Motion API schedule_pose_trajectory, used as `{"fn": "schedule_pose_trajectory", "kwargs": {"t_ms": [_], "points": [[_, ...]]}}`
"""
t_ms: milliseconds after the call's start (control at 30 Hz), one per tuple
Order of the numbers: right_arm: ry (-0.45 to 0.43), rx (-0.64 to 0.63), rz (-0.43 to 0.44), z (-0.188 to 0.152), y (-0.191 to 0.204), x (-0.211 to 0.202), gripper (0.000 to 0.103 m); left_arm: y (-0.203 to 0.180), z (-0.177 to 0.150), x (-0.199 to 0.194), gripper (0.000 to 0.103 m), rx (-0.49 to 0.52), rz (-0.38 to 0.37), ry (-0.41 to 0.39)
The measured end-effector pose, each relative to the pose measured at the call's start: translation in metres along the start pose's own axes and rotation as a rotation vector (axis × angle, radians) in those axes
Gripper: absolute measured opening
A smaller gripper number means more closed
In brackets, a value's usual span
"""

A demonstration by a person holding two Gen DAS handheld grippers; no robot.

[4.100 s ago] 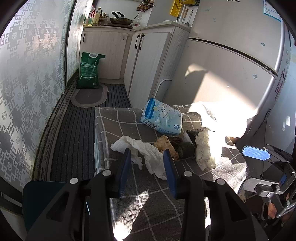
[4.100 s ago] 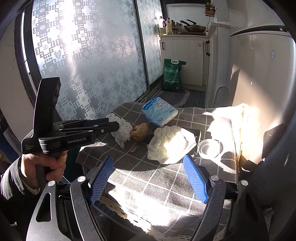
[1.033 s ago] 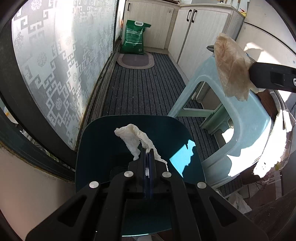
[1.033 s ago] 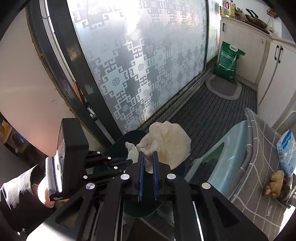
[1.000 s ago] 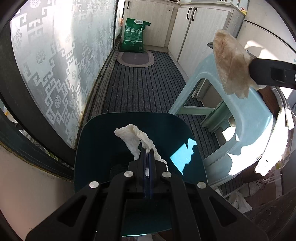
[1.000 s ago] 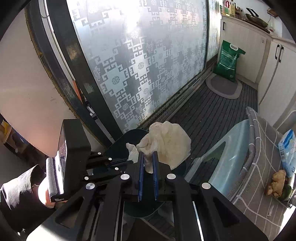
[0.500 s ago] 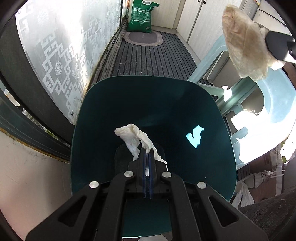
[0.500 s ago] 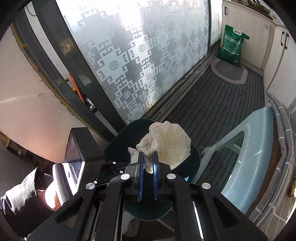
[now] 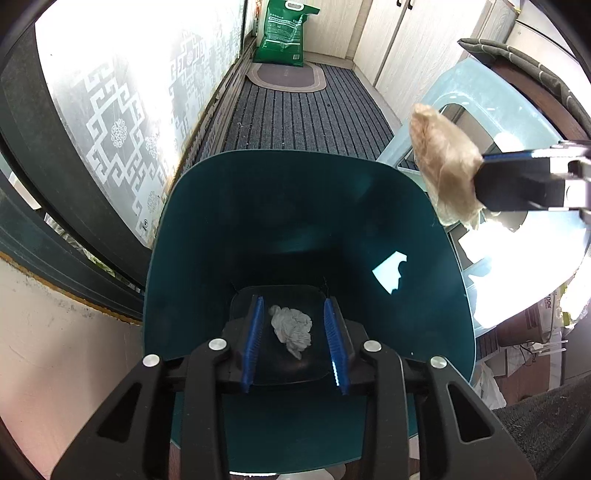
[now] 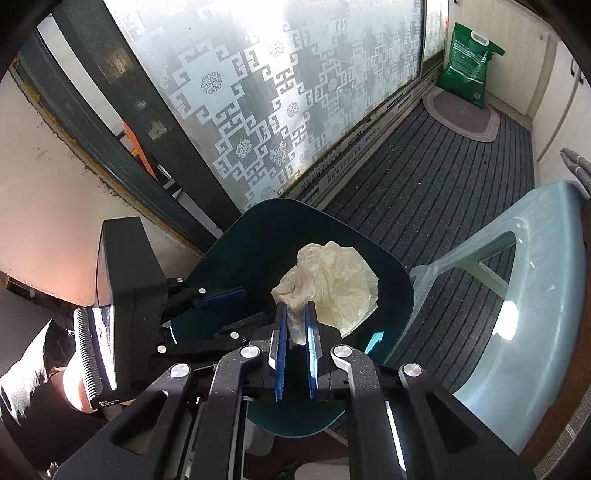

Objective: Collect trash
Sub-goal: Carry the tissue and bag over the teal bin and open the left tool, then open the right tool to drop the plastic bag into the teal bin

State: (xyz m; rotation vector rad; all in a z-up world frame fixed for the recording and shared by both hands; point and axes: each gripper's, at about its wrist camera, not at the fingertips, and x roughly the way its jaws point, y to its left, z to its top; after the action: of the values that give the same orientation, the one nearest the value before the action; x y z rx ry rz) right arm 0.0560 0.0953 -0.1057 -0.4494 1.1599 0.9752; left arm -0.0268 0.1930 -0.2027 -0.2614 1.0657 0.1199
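Observation:
A dark teal trash bin (image 9: 295, 206) stands on the floor below both grippers. My left gripper (image 9: 295, 314) points down into the bin, its jaws opening, and a crumpled white tissue (image 9: 291, 328) lies loose on the bin's bottom between the blue pads without touching them. My right gripper (image 10: 294, 321) is shut on a crumpled cream plastic wrapper (image 10: 332, 284) and holds it over the bin (image 10: 391, 280). In the left wrist view that wrapper (image 9: 443, 170) hangs at the bin's right rim from the right gripper's fingers (image 9: 517, 181). The left gripper (image 10: 221, 295) shows at the bin's left side.
A pale blue plastic stool (image 10: 517, 295) stands right beside the bin. A frosted patterned glass door (image 10: 277, 92) runs along the left. A green sack (image 9: 286, 31) and an oval mat (image 9: 286, 75) lie at the far end of the striped floor. A person's hand (image 10: 70, 384) holds the left gripper.
My left gripper's jaws have parted and the white tissue has dropped from them to the bin's bottom. My right gripper has come lower with the wrapper, closer to the bin.

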Motion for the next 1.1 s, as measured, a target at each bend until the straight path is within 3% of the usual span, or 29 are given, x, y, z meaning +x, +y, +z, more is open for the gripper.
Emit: {"fn": "schedule_pose_trajectory", "kwargs": {"t_ms": [200,600,1000,1100], "points": [[0.021,0.003,-0.012,-0.006,-0.005,0.010,0.010,-0.002,0.004,-0.020,0.036,0.020,0.018,-0.078],[0.053,-0.014,-0.010,-0.015,-0.010,0.026,0.010,-0.017,0.019,-0.097,0.029,0.049,0.013,-0.346],[0.158,-0.049,0.003,-0.025,0.001,0.064,0.011,-0.026,0.019,-0.163,0.026,0.035,-0.029,-0.536],[0.171,-0.051,0.000,-0.029,0.001,0.071,0.019,-0.030,0.019,-0.174,0.026,0.036,-0.037,-0.567]]}}
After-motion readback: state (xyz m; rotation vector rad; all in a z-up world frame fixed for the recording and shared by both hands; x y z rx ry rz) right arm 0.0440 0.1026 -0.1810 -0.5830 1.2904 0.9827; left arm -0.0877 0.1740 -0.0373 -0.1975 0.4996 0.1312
